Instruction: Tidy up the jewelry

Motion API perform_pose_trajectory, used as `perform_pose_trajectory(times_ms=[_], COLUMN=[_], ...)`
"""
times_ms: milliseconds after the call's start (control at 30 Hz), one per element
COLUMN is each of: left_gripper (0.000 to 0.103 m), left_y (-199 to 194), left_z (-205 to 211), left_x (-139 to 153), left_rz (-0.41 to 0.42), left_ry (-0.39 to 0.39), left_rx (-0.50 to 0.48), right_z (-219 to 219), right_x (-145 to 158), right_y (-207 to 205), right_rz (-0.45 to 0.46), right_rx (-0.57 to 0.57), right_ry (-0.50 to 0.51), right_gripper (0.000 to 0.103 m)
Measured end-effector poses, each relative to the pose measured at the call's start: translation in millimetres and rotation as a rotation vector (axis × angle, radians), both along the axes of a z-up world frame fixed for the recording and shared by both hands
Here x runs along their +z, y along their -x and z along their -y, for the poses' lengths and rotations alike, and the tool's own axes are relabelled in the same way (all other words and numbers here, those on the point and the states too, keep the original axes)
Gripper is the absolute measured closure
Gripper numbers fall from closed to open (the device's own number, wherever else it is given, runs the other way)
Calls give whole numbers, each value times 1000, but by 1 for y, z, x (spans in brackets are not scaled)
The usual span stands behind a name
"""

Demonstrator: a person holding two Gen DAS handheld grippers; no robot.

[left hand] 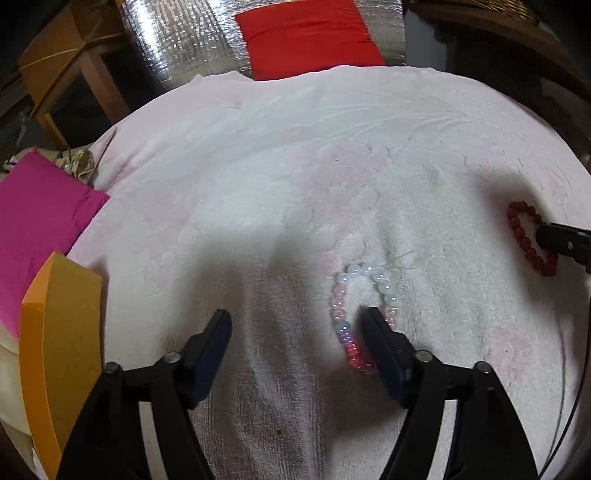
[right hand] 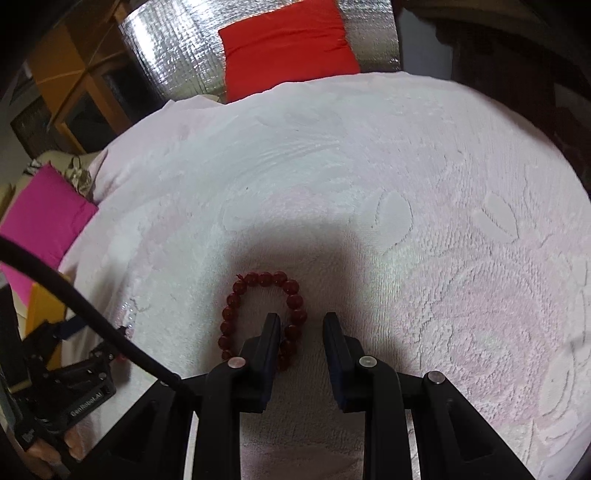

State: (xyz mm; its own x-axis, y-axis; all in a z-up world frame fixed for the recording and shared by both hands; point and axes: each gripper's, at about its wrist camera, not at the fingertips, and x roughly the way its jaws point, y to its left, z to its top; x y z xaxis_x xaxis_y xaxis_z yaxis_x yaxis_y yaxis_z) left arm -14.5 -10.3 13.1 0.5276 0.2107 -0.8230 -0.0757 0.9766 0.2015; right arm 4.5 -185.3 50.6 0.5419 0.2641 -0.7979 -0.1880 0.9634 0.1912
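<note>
Both grippers are hanging low over a pale pink towel (left hand: 295,155), a plush terry cloth with a raised floral relief; the left gripper (left hand: 295,321) is standing wide open, its right finger (left hand: 380,343) sitting inside the loop of a glassy bead bracelet (left hand: 345,291), while the right gripper (right hand: 301,321) is spread narrower, its left finger (right hand: 271,332) lying inside the ring of a dark red bead bracelet (right hand: 229,314); neither is gripping anything. Around the towel, a quilted silver foil sheet (left hand: 177,40) is shining behind a red cushion (left hand: 306,33), a magenta cushion (left hand: 40,214) is resting at the left edge, and an orange box (left hand: 59,332) is standing near the left gripper; its inside is not showing. Both bracelets are lying flat as elongated ovals of round beads, long axes running away from the cameras, the clear one shading from milky white at the far end to pink at the near end.
</note>
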Motion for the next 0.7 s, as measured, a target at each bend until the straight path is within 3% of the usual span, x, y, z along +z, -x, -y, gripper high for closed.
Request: perform_pose_trajectory(times_ms=[400, 600, 700], left_gripper=[2, 0, 0], left_y=[-3, -7, -3], left_z=[-8, -18, -27], left_x=[-6, -8, -11], left_rz=[2, 5, 28], left_ry=[-46, -25, 39], left_rx=[50, 59, 89], right_z=[-24, -27, -29], right_x=[-2, -2, -2], right_y=[5, 5, 4], right_rz=[93, 101, 100], right_rx=[46, 51, 47], right_ry=[181, 215, 217], right_gripper=[75, 75, 75])
